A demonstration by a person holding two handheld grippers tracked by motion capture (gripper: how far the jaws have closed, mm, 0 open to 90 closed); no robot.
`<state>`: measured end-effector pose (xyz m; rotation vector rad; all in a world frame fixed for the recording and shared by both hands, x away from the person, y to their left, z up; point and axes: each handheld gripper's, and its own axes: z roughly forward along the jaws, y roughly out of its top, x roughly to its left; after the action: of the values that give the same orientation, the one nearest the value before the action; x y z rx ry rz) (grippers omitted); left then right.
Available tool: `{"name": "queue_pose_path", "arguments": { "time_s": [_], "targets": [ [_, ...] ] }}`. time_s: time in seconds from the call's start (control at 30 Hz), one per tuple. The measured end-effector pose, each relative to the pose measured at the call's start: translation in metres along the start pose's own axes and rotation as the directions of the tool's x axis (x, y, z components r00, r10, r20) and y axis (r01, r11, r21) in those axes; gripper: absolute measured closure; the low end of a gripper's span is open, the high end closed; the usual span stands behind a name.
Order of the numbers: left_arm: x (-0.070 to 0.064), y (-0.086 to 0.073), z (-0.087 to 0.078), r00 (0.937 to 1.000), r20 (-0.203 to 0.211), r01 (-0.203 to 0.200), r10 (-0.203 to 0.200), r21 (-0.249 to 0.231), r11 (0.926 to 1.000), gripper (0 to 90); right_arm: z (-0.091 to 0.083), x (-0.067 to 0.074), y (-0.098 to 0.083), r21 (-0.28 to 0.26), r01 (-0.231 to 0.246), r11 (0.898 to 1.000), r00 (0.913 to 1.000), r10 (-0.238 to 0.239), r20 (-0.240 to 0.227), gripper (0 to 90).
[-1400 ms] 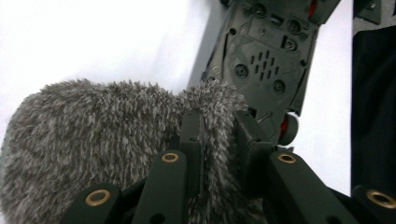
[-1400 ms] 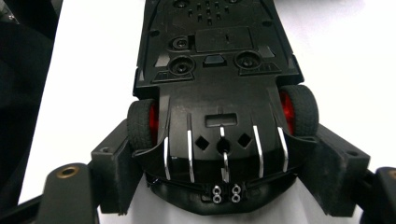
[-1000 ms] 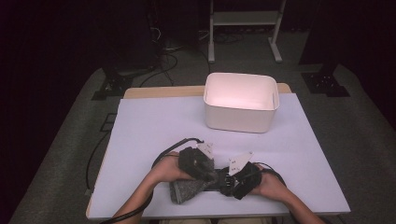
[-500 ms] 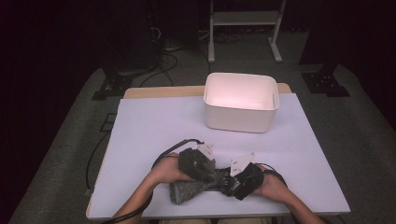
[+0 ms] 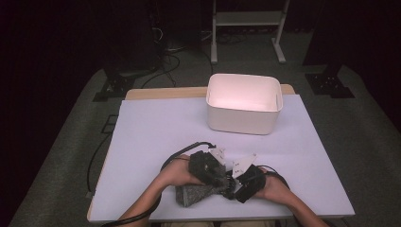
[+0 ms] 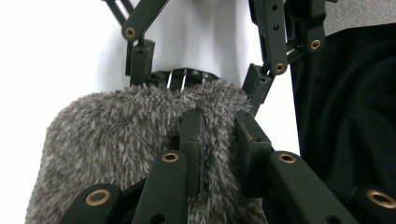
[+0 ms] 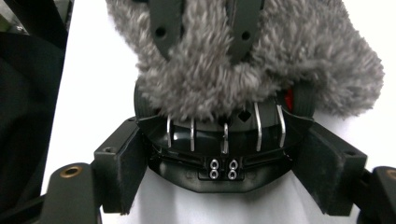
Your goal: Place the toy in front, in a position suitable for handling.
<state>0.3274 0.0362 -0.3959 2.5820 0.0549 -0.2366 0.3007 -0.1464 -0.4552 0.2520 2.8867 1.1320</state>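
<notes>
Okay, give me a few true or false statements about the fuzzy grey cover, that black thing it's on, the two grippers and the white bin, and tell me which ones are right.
1. The left gripper pinches the fuzzy grey cover. True.
2. The right gripper has its jaws on both sides of the black device. True.
3. The white bin holds the grey cover. False: the bin looks empty, and the cover is at the table's near edge.
4. The cover is fully off the device. False: it still wraps one end.

Left tongs (image 5: 215,182) pinched narrow, right tongs (image 5: 231,187) spread wide.
</notes>
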Motion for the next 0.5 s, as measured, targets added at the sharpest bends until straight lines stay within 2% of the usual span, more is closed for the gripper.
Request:
{"name": "queue_pose_path", "arguments": {
  "time_s": [0.1, 0.13, 0.2, 0.23, 0.27, 0.3, 0.37, 0.43, 0.5],
  "targets": [
    [-0.001, 0.002, 0.000, 1.0000, -0.001, -0.008, 0.008, -0.008, 0.9999, 75.5, -0.001, 0.000, 0.001, -0.008, 0.012, 1.000, 0.9999, -0.012, 0.009, 23.1],
    [-0.002, 0.004, 0.000, 0.9999, 0.005, -0.011, 0.011, -0.018, 0.9998, 75.4, -0.002, 0.002, 0.002, -0.007, 0.001, 1.000, 1.0000, -0.001, 0.009, 23.2],
    [-0.003, 0.009, 0.002, 0.9996, 0.017, -0.023, 0.023, -0.028, 0.9993, 75.4, -0.003, 0.001, 0.003, -0.013, 0.019, 1.000, 0.9997, -0.019, 0.017, 23.3],
    [-0.004, 0.011, 0.003, 0.9995, 0.022, -0.024, 0.025, -0.033, 0.9992, 75.4, -0.002, 0.003, 0.004, -0.019, 0.005, 1.000, 0.9999, -0.004, 0.015, 23.3],
    [-0.005, 0.013, 0.005, 0.9994, 0.029, -0.020, 0.021, -0.042, 0.9989, 75.4, -0.001, 0.003, 0.004, -0.020, 0.013, 1.000, 0.9997, -0.012, 0.021, 23.3],
    [-0.005, 0.015, 0.007, 0.9993, 0.025, -0.028, 0.029, -0.033, 0.9991, 75.4, -0.001, 0.004, 0.005, -0.019, 0.010, 1.000, 0.9997, -0.010, 0.024, 23.3],
    [-0.005, 0.016, 0.009, 0.9996, 0.016, -0.024, 0.025, -0.029, 0.9993, 75.9, 0.001, 0.004, 0.004, -0.004, 0.036, 0.999, 0.9988, -0.036, 0.033, 23.3],
    [-0.003, 0.015, 0.007, 0.9998, 0.004, -0.020, 0.020, -0.027, 0.9994, 76.7, 0.001, 0.005, 0.004, -0.011, 0.014, 1.000, 0.9994, -0.014, 0.031, 23.3],
    [0.000, 0.013, 0.004, 0.9996, -0.025, -0.011, 0.010, -0.032, 0.9994, 76.7, 0.001, 0.004, 0.004, -0.014, 0.021, 1.000, 0.9993, -0.021, 0.032, 23.3]
  ]
}}
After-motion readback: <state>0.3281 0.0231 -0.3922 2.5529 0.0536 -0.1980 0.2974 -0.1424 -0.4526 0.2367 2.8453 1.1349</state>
